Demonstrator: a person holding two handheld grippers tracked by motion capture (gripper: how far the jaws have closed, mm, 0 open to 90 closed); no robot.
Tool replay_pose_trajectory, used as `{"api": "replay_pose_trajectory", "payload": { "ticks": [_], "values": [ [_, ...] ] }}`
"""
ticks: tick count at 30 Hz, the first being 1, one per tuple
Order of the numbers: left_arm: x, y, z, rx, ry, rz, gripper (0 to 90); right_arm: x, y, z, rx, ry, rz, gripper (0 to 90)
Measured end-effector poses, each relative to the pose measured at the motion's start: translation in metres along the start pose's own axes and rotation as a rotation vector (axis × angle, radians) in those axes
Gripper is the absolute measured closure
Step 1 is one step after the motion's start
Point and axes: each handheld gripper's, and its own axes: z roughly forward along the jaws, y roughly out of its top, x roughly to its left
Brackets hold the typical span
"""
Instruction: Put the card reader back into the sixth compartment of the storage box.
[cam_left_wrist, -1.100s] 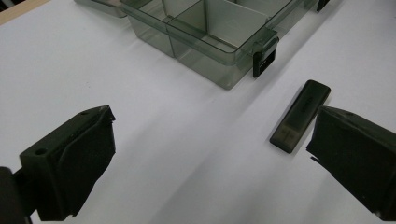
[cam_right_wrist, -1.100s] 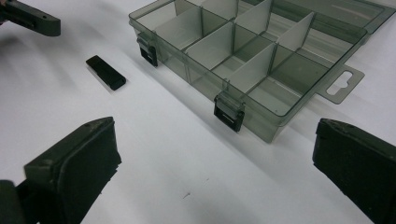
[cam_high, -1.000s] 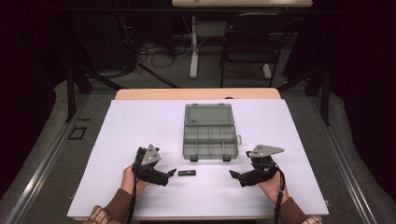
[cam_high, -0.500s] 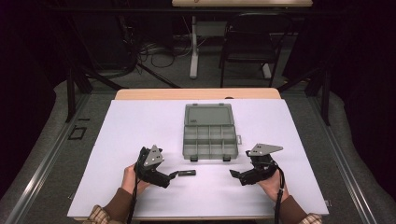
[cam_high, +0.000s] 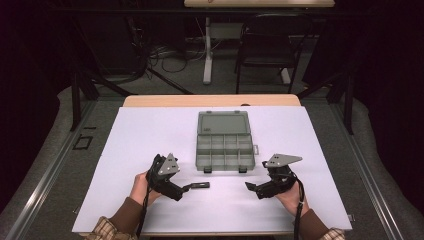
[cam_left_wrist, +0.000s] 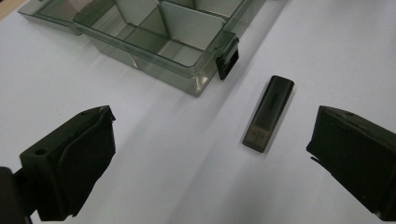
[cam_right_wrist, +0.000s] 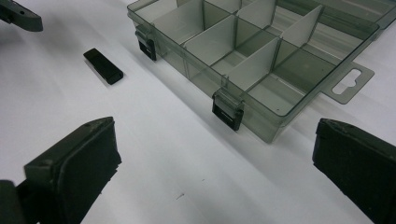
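Two grippers rest low over the white table (cam_high: 150, 130), both with jaws spread wide and holding nothing. From the left gripper (cam_high: 186, 188), the black USB stick (cam_high: 200, 185) lies flat at about 3 o'clock, just ahead of its jaw tips and not touched. It sits at roughly 7 o'clock from the open compartment box (cam_high: 224, 150), near its front latch. At 3 o'clock of the stick, well apart, is the right gripper (cam_high: 248, 186).

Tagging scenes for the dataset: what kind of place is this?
Likely a lab or recording workspace, not a home: a table with a plain white cover, cables on the floor behind, dark surroundings, and handheld grippers, left gripper near a USB stick.
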Motion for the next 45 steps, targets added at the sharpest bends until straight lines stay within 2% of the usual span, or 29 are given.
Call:
{"api": "replay_pose_trajectory", "payload": {
  "ticks": [7,12,17,27,29,32,36,40,45],
  "values": [
    [-0.001,0.008,0.001,0.064,-0.028,0.046,0.0,0.000,0.000,0.001,-0.001,0.000,0.006,0.0],
    [-0.001,0.011,0.002,0.100,-0.054,0.052,0.0,-0.001,0.001,0.000,0.001,0.000,-0.003,0.0],
    [-0.002,0.013,0.007,0.149,-0.074,0.071,0.0,-0.001,0.001,0.001,0.006,0.004,0.000,0.0],
    [-0.006,0.021,0.011,0.210,-0.106,0.113,0.9,-0.001,0.001,0.001,0.009,0.012,0.001,0.0],
    [-0.006,0.022,0.011,0.230,-0.125,0.120,4.6,-0.002,0.001,0.002,0.009,0.013,-0.002,0.0],
    [-0.005,0.025,0.012,0.248,-0.140,0.132,14.9,-0.002,0.001,0.002,0.008,0.015,0.002,0.0],
    [-0.006,0.029,0.014,0.285,-0.142,0.152,26.1,-0.002,0.001,0.002,0.017,0.016,0.000,0.0],
    [-0.009,0.034,0.019,0.339,-0.154,0.185,38.7,-0.002,0.001,0.003,0.018,0.018,0.004,0.0],
    [-0.010,0.040,0.026,0.396,-0.181,0.212,48.5,-0.001,0.000,0.003,0.019,0.020,0.003,0.0]
  ]
}}
